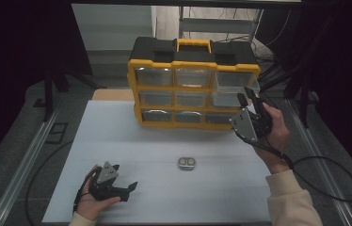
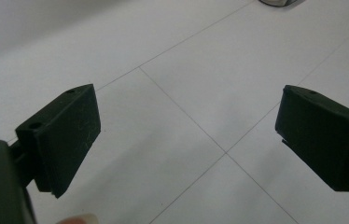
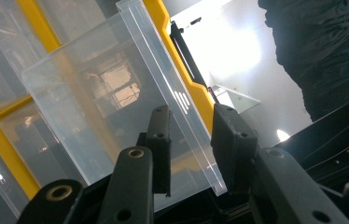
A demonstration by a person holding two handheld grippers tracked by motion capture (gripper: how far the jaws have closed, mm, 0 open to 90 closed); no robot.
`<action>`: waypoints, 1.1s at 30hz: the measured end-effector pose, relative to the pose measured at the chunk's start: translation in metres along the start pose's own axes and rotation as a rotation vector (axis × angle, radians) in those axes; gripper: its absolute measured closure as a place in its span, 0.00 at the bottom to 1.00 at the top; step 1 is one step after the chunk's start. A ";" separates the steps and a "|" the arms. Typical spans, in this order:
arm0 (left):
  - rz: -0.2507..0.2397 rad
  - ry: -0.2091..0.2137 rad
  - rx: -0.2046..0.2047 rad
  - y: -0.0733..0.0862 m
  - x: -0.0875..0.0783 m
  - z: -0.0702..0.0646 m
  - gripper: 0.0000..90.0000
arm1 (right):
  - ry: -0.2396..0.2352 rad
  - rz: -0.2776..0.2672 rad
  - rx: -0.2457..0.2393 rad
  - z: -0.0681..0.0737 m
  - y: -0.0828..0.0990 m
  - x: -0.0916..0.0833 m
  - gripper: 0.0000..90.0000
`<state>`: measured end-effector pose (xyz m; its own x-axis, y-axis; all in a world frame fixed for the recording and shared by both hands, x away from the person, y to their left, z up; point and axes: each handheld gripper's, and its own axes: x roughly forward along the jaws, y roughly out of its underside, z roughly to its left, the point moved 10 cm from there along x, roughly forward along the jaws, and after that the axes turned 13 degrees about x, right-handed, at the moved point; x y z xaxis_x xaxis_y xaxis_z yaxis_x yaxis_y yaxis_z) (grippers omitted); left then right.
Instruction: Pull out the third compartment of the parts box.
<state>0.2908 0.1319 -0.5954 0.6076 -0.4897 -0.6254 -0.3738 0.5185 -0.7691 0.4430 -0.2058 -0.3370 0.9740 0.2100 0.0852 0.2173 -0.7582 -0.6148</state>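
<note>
Left gripper (image 1: 128, 187): we hold it low over the white table (image 1: 117, 141), near the front edge on the left side. In the left gripper view its jaws stand wide apart with only bare table between them, so it is released and idle.

Small metal case (image 1: 187, 163): it lies alone in the middle of the table, well apart from both grippers and in front of the cabinet.

Drawer cabinet (image 1: 193, 63): yellow and black, with clear drawers in three rows, it stands upright at the far side of the table.

Clear drawer (image 3: 116, 107): it is the top drawer of the right column, and it sits partly pulled out of the cabinet.

Right gripper (image 3: 189, 140): we see its jaws clenched on the front wall of this drawer, one jaw inside and one outside.

Step in hand: we judge that we are opening this drawer, perhaps for the metal case.

Next move: it calls for a straight, level pull toward us, not too far, so the drawer does not drop out or tip the cabinet.
</note>
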 end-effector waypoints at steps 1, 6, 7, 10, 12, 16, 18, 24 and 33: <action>0.000 0.000 -0.001 0.000 0.000 0.000 0.08 | 0.000 -0.002 -0.002 0.000 -0.001 -0.001 0.77; 0.001 0.000 0.000 0.000 0.000 0.000 0.08 | -0.001 -0.006 -0.004 0.001 -0.001 -0.002 0.77; 0.001 0.000 0.000 0.000 0.000 0.000 0.08 | -0.002 -0.006 -0.003 0.001 -0.001 -0.003 0.77; 0.002 0.000 0.001 0.000 0.000 0.000 0.08 | 0.001 -0.007 -0.003 0.002 -0.001 -0.004 0.77; 0.003 0.000 0.002 0.000 0.001 0.000 0.08 | 0.003 -0.010 -0.004 0.002 -0.001 -0.005 0.77; 0.004 0.000 0.001 0.000 0.001 0.000 0.08 | 0.004 -0.013 -0.002 0.002 -0.002 -0.006 0.77; 0.003 0.000 0.001 0.000 0.001 0.000 0.08 | 0.006 -0.015 -0.003 0.002 -0.002 -0.007 0.77; 0.002 -0.001 0.000 0.000 0.000 0.000 0.08 | 0.005 -0.016 -0.003 0.003 -0.002 -0.008 0.77; 0.002 -0.001 0.000 0.000 0.000 0.000 0.08 | 0.007 -0.023 -0.001 0.002 -0.004 -0.009 0.77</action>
<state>0.2910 0.1319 -0.5960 0.6072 -0.4878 -0.6271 -0.3756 0.5193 -0.7676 0.4334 -0.2031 -0.3371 0.9691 0.2231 0.1052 0.2399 -0.7535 -0.6121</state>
